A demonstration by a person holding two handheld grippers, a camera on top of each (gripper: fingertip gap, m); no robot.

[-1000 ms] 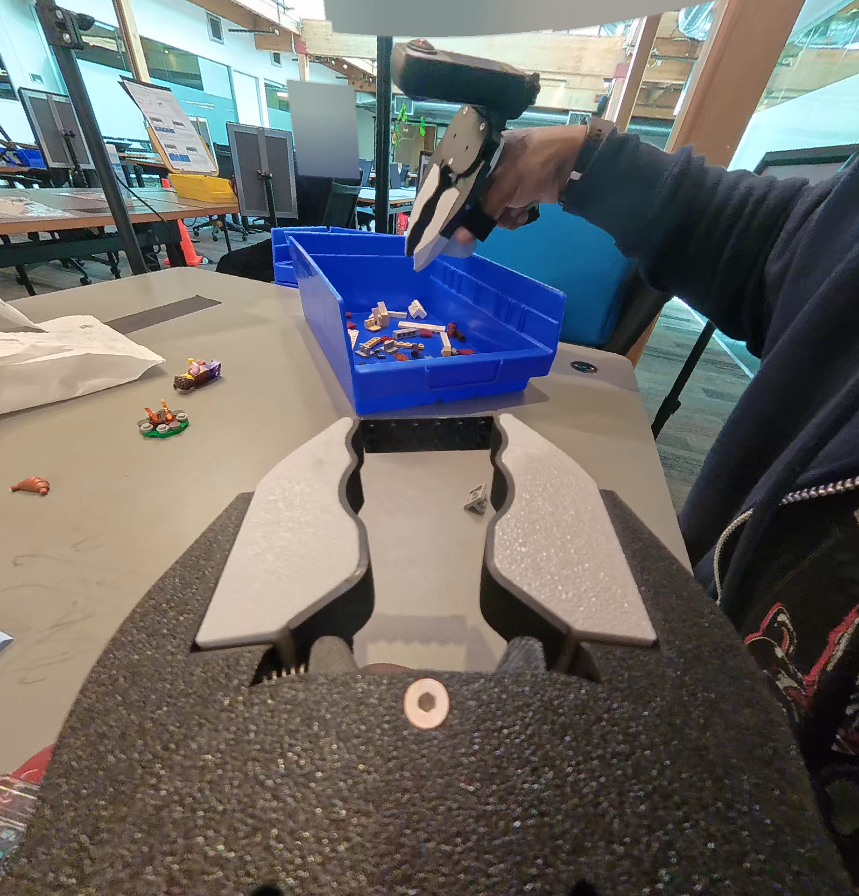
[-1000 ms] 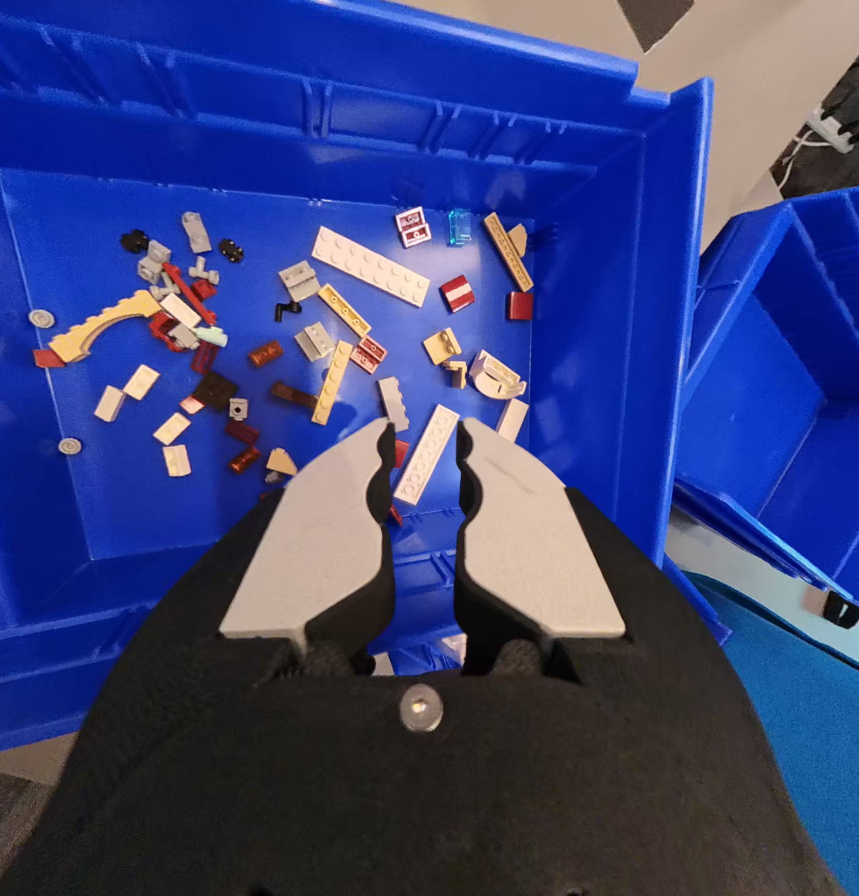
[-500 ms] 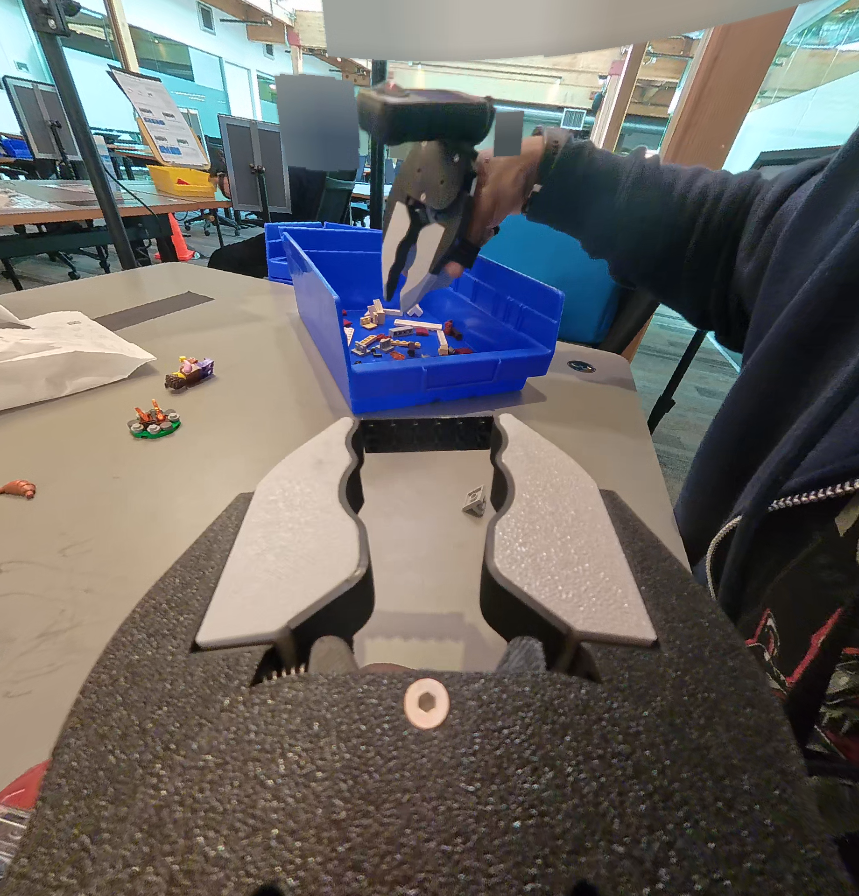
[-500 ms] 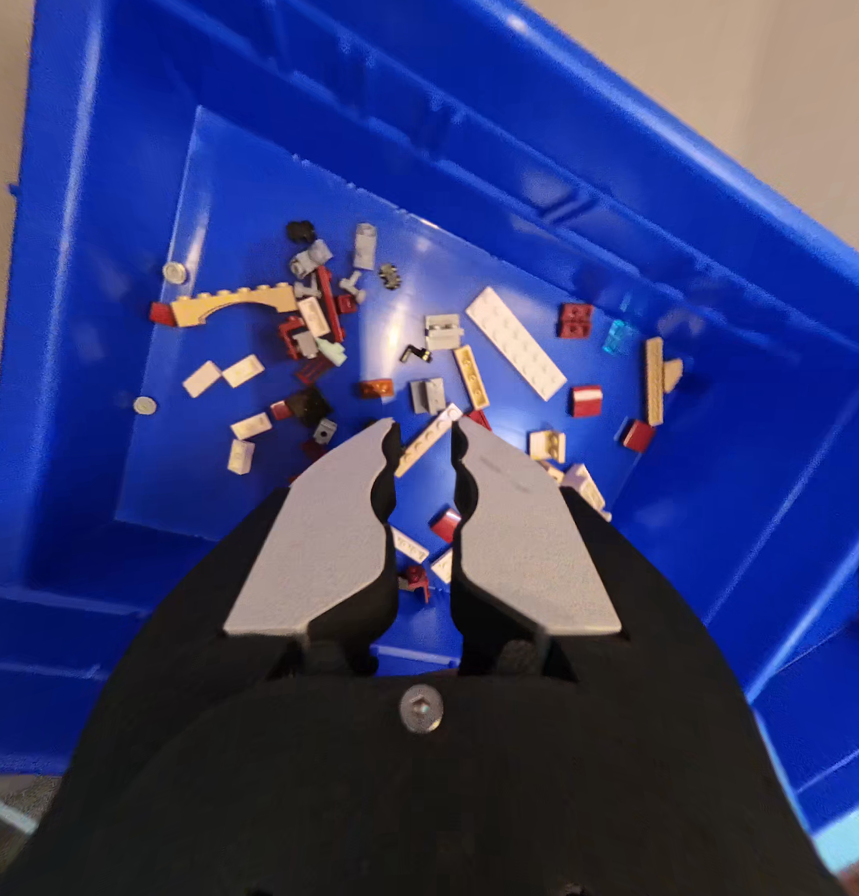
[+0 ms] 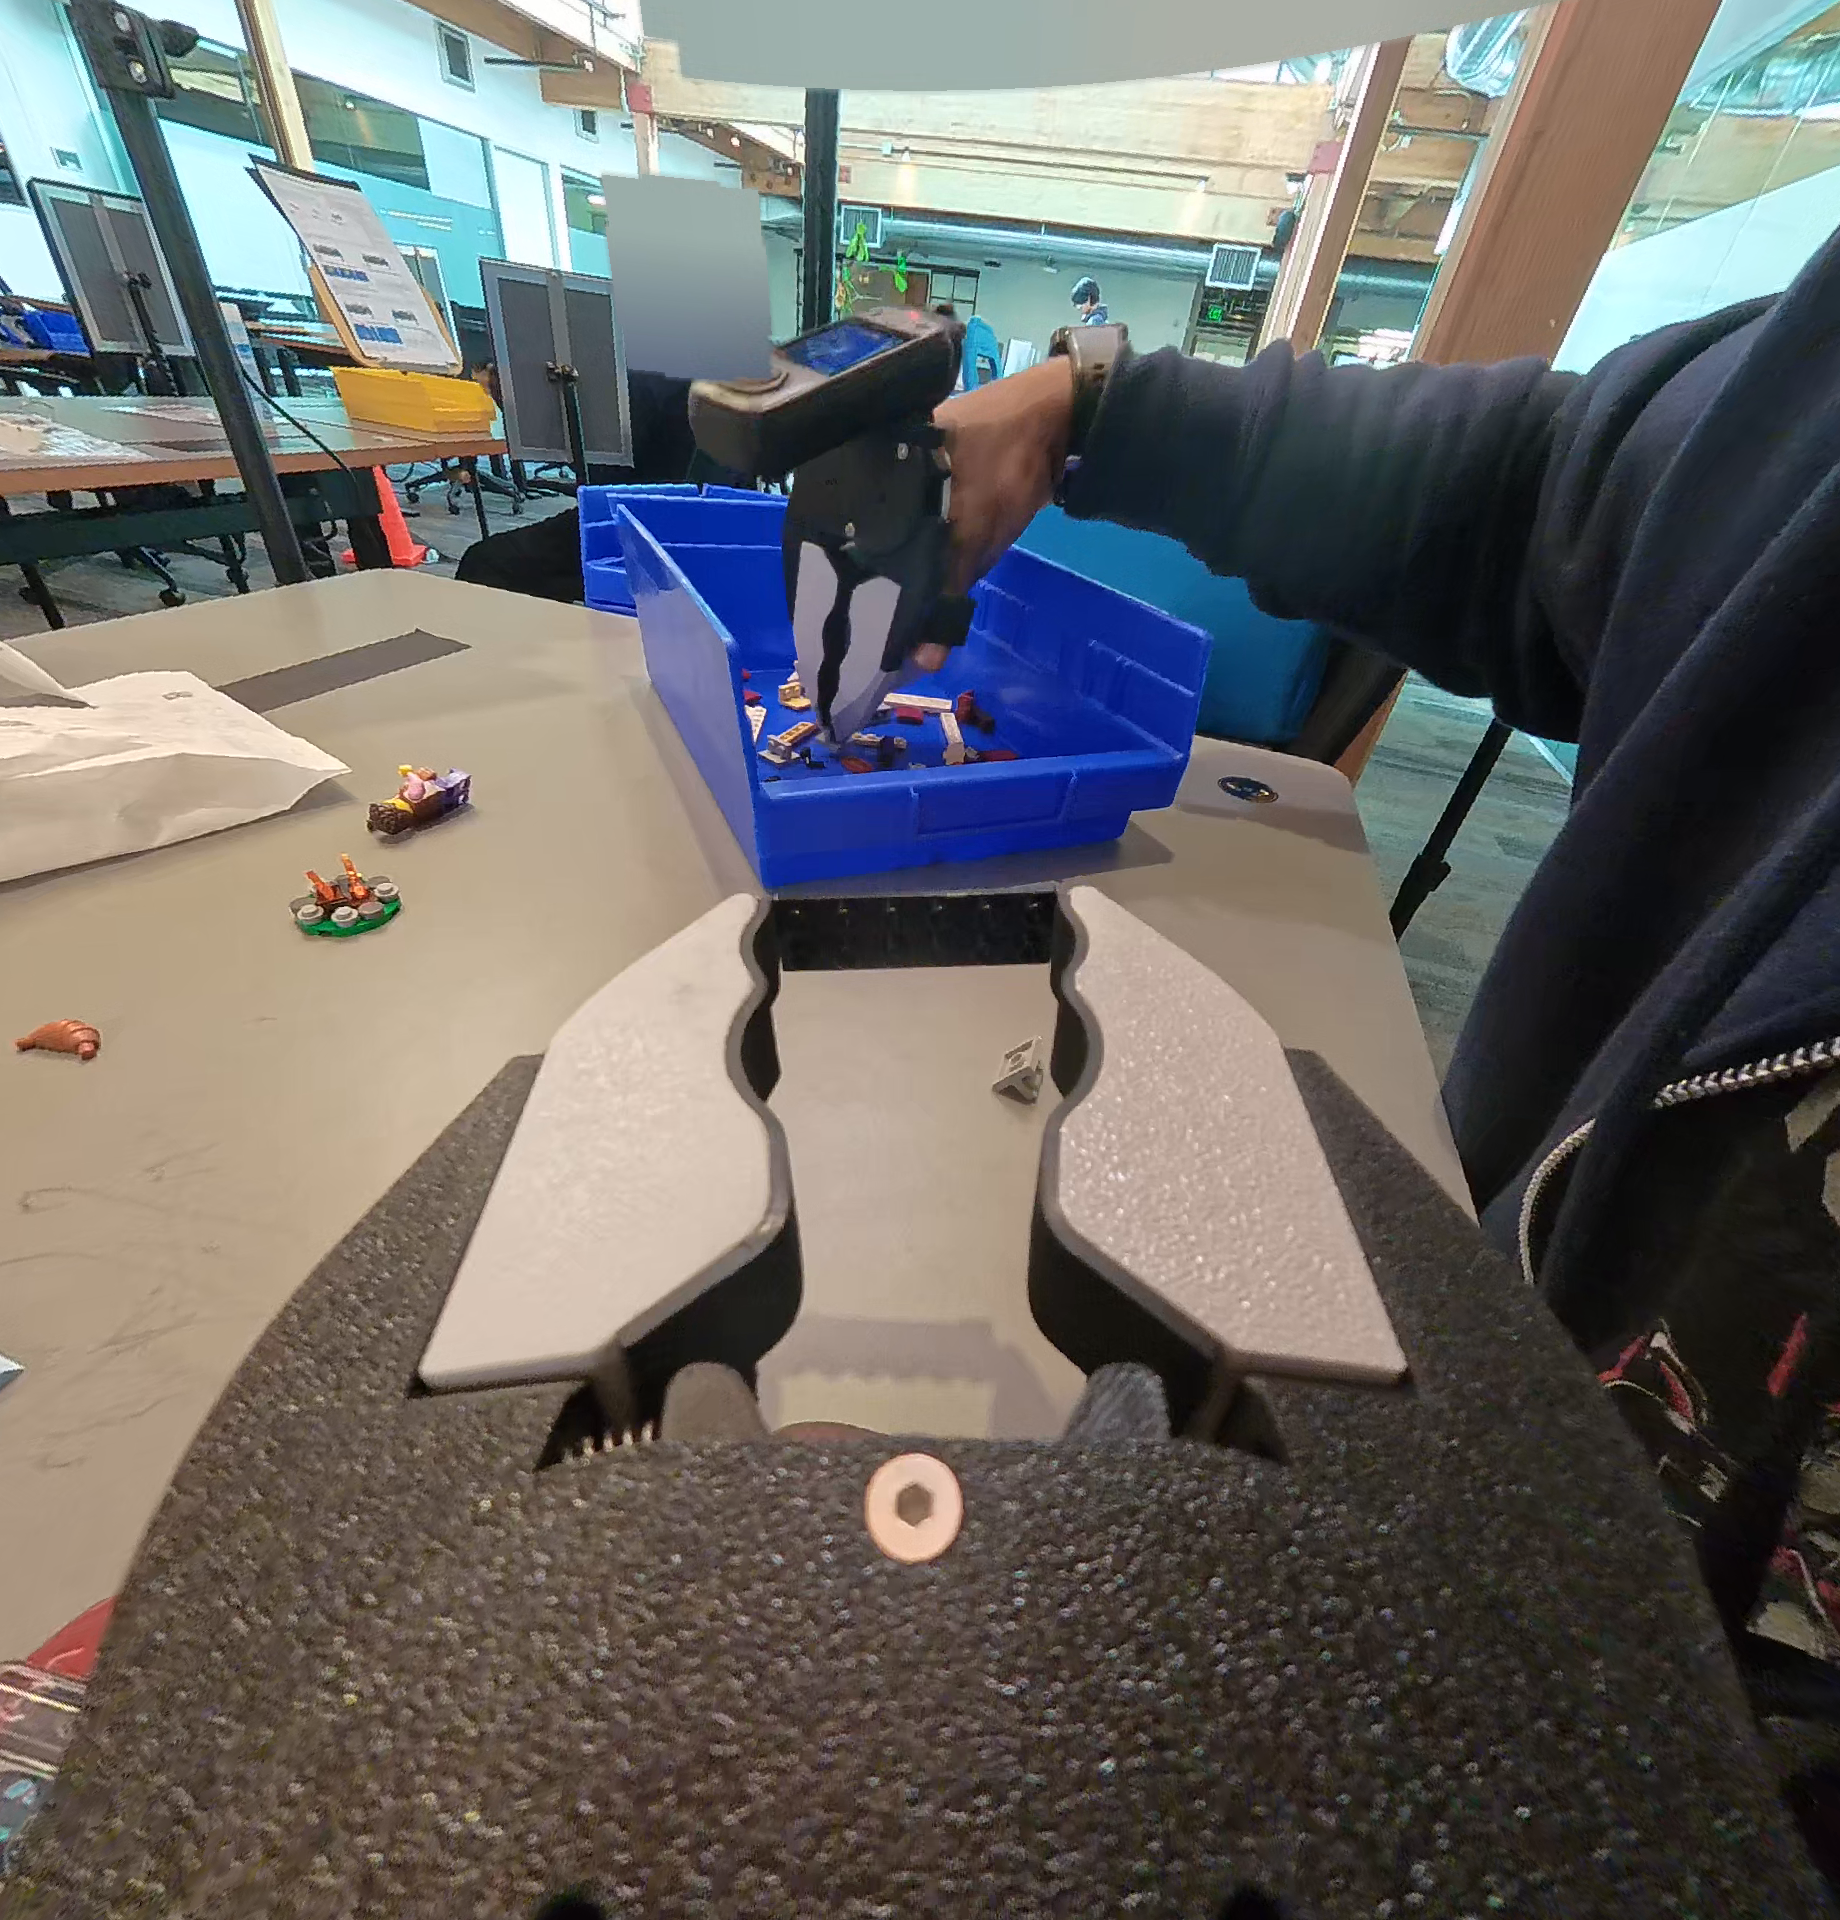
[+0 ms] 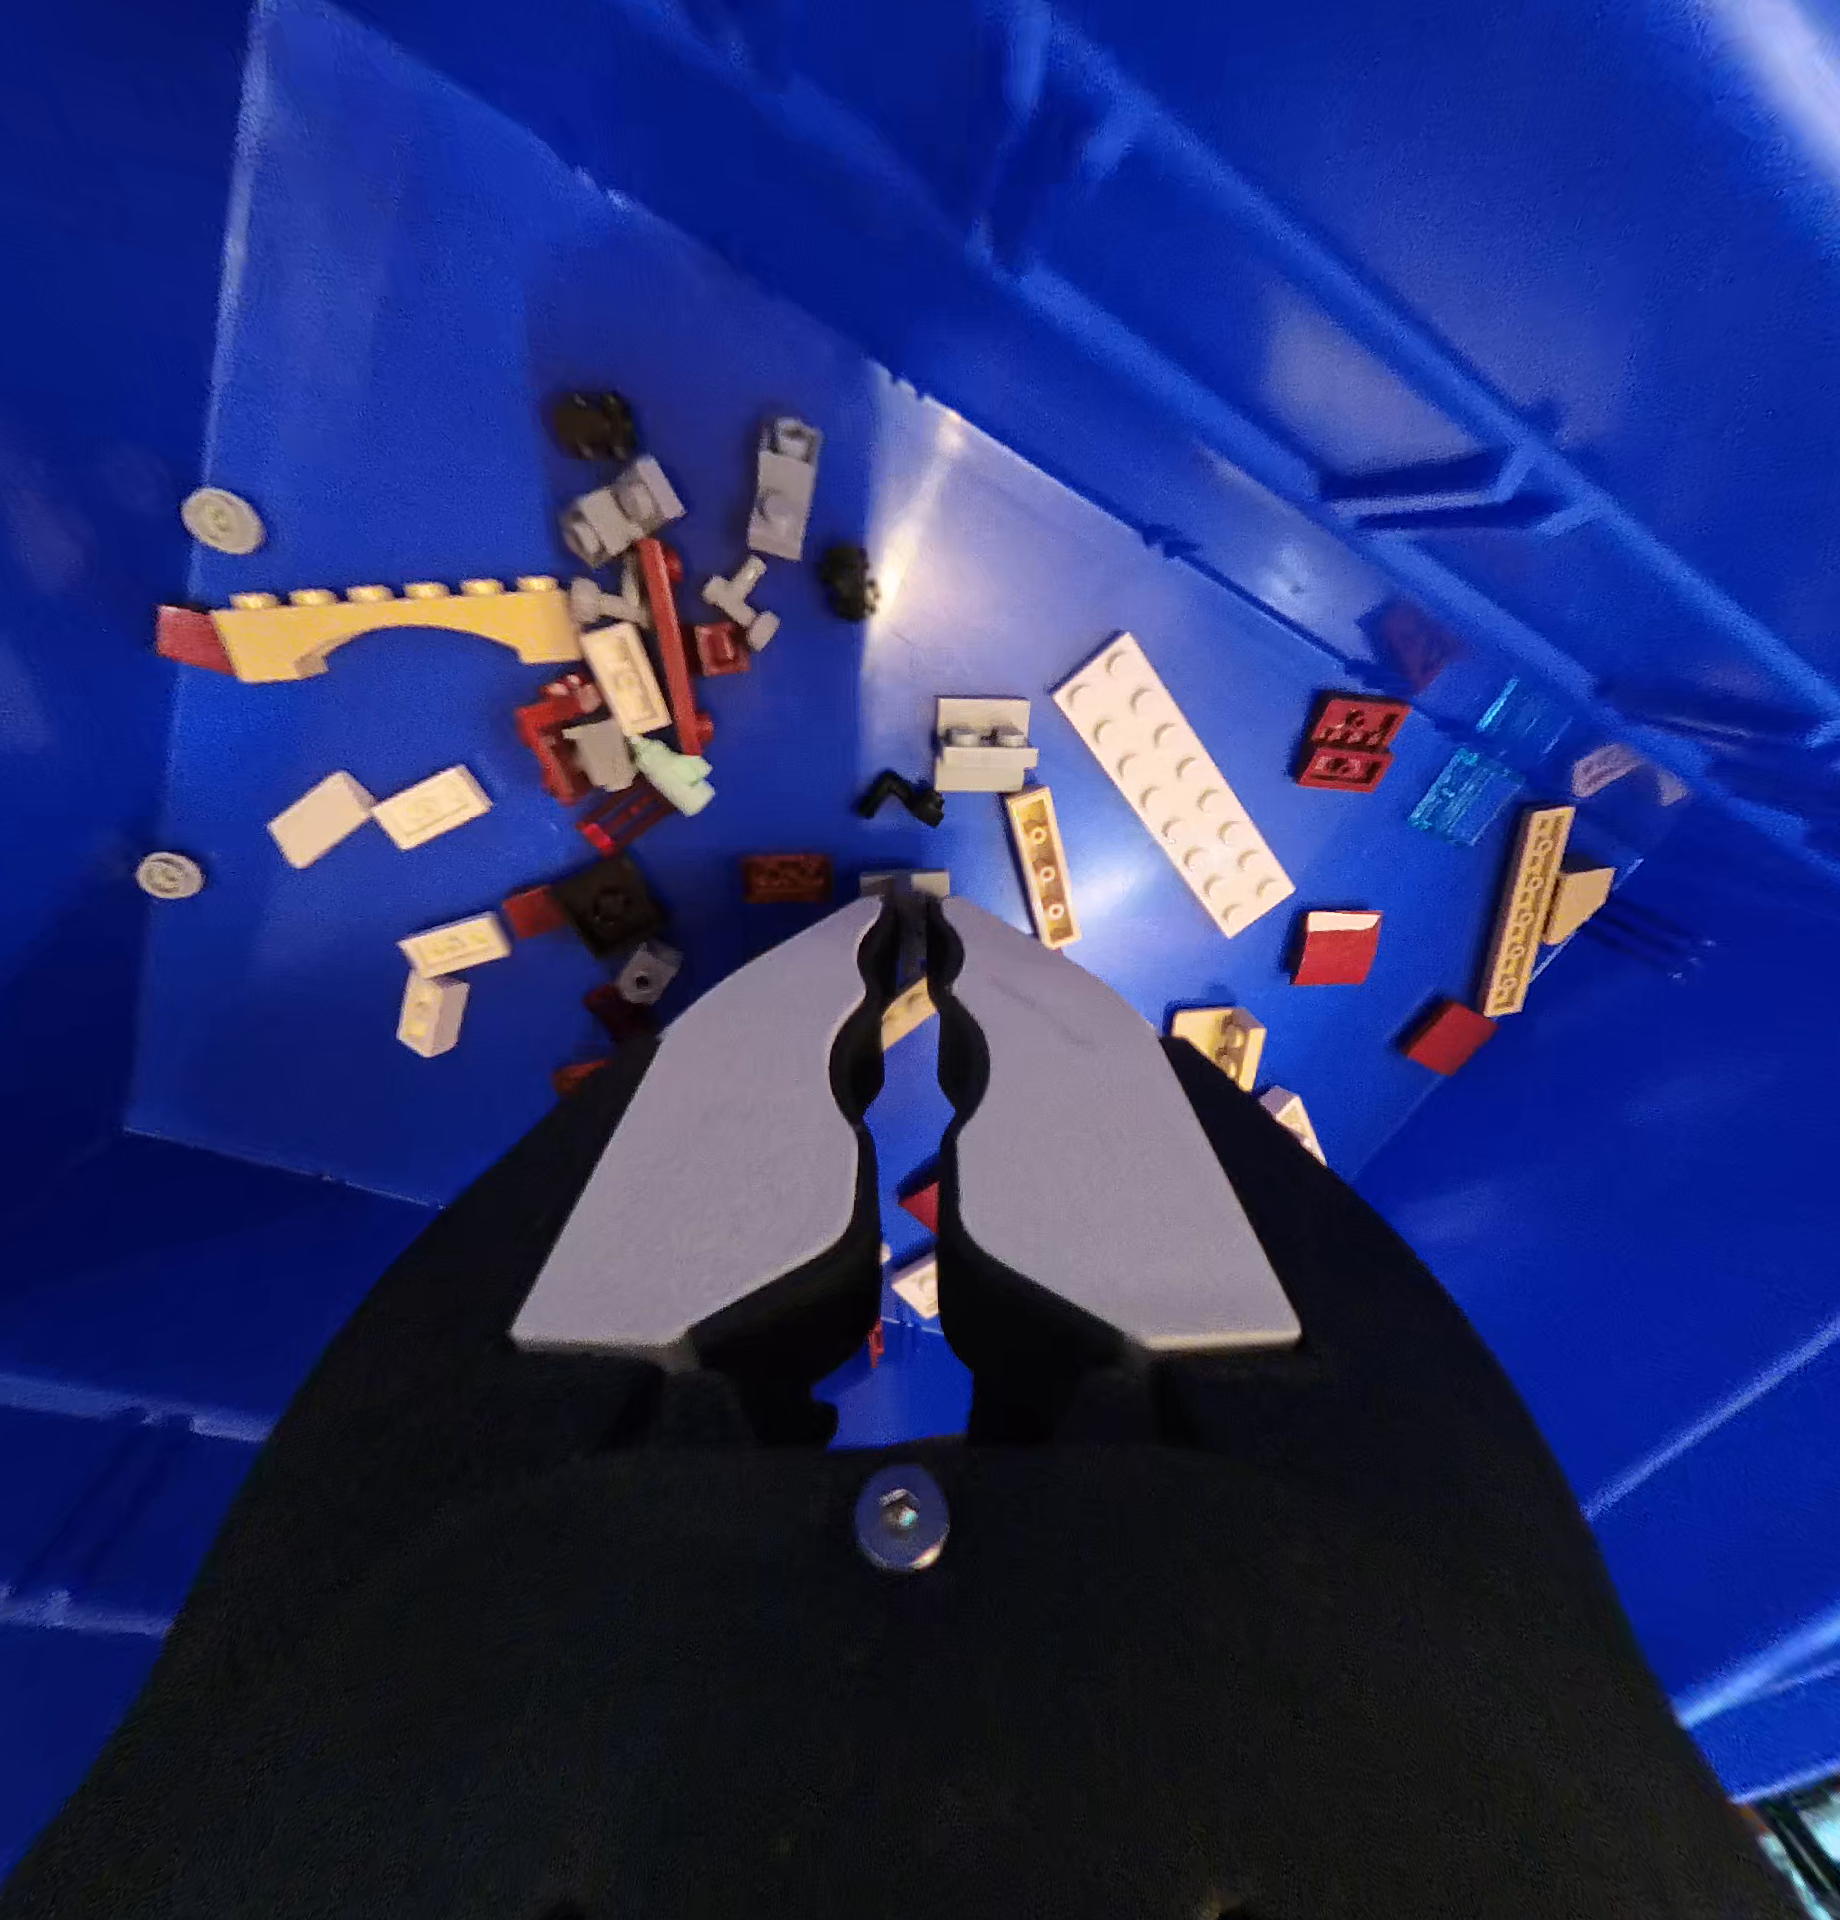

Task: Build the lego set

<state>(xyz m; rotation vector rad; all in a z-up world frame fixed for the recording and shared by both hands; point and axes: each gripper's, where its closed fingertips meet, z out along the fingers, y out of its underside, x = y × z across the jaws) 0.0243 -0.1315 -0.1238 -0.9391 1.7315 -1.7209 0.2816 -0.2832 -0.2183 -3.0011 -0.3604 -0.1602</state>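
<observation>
My right gripper (image 6: 908, 902) is down inside the blue bin (image 6: 1311, 312), fingers (image 6: 770, 1091) drawn almost together with only a sliver between the tips. A small grey piece (image 6: 903, 884) sits right at those tips, and they look closed on it, though the view is blurred there and I cannot be sure how firmly the pads press. Just beside it on the bin floor lie a dark red-brown tile (image 6: 786, 876) to the left, a narrow tan plate (image 6: 1043, 865) to the right, and a grey bracket piece (image 6: 983, 741) beyond, with a long white plate (image 6: 1170, 781) farther right. A tan arch brick (image 6: 396, 623) lies well off to the left among a clutter of red and grey bits.

My left gripper (image 5: 911, 925) hovers low over the grey counter (image 5: 220, 1143), fingers (image 5: 646, 1132) spread wide. A black studded plate (image 5: 911, 932) spans the gap between the tips, its ends against the inner faces, and they look to be holding it. A small grey bracket (image 5: 1018, 1070) lies on the counter just inside my right-hand finger, apart from the plate. The blue bin (image 5: 957, 821) stands just beyond the plate. Off to the left on the counter are a green-based little model (image 5: 347, 902), a purple and brown model (image 5: 422, 798) and a brown croissant piece (image 5: 61, 1037).
</observation>
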